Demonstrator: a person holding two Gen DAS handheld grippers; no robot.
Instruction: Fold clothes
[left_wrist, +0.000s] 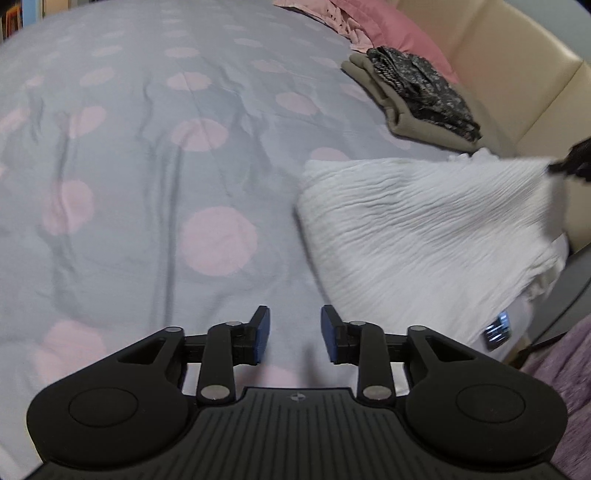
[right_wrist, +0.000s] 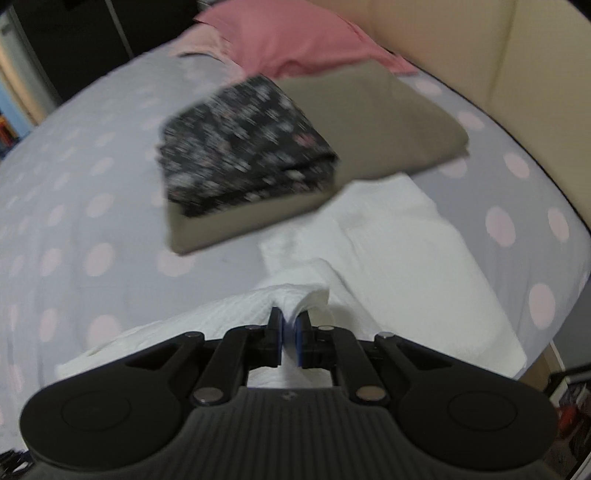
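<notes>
A white crinkled garment (left_wrist: 424, 236) lies on the bed at the right, one edge lifted toward the far right of the left wrist view. My left gripper (left_wrist: 294, 334) is open and empty, just above the bedspread, left of the garment's near corner. My right gripper (right_wrist: 290, 332) is shut on a bunched edge of the white garment (right_wrist: 388, 266) and holds it raised over the rest of the cloth. The right gripper shows as a dark shape (left_wrist: 574, 158) at the garment's lifted edge in the left wrist view.
A folded khaki garment (right_wrist: 388, 122) with a folded dark floral garment (right_wrist: 240, 147) on top lies beyond the white one. A pink pillow (right_wrist: 295, 37) and a beige headboard (right_wrist: 480, 48) stand behind. The grey bedspread (left_wrist: 147, 166) with pink dots spreads left. The bed's edge runs at the right.
</notes>
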